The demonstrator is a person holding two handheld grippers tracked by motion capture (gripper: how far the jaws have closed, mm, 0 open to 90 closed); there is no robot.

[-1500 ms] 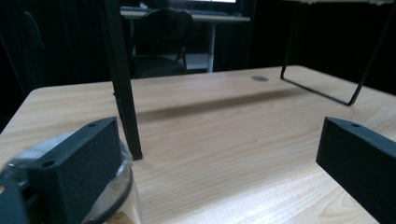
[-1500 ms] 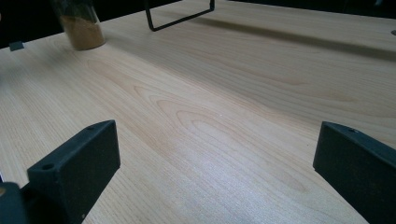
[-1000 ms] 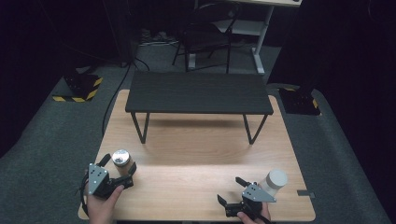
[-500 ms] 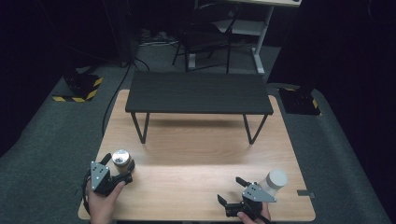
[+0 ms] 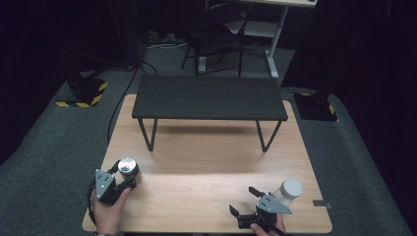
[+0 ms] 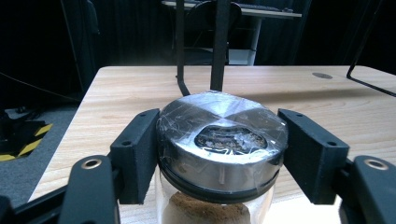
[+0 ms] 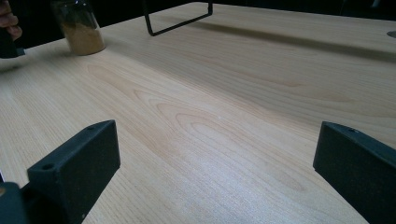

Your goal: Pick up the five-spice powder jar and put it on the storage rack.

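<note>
- The left gripper (image 5: 124, 178) sits at the near left corner of the worktop (image 5: 206, 167), carried by a hand (image 5: 109, 216) that comes in from the near edge; it points toward the far side and slightly rightward, held about level.
- Its jaws have just been closing and now pinch a spice jar (image 5: 128, 168) at the lid, one black pad (image 6: 136, 149) against each side.
- In the left gripper view the spice jar (image 6: 219, 154) stands upright on the worktop (image 6: 116, 93). It has a round silver metal lid wrapped in clear film that wrinkles over the top, a dark band under the lid, and clear glass below with brown powder inside.
- Beyond the jar, across the far half of the worktop, stands a low black shelf (image 5: 209, 97) on thin metal legs.
- The right gripper (image 5: 244, 200) rests at the near right of the worktop, held by a hand (image 5: 265, 229) at the near edge and pointing leftward across the wood.
- Its jaws stand spread wide with nothing between them; in the right gripper view bare wood grain lies between the two pads (image 7: 77, 163).
- Just right of that gripper stands a white-capped container (image 5: 289, 190), upright and untouched.
</note>
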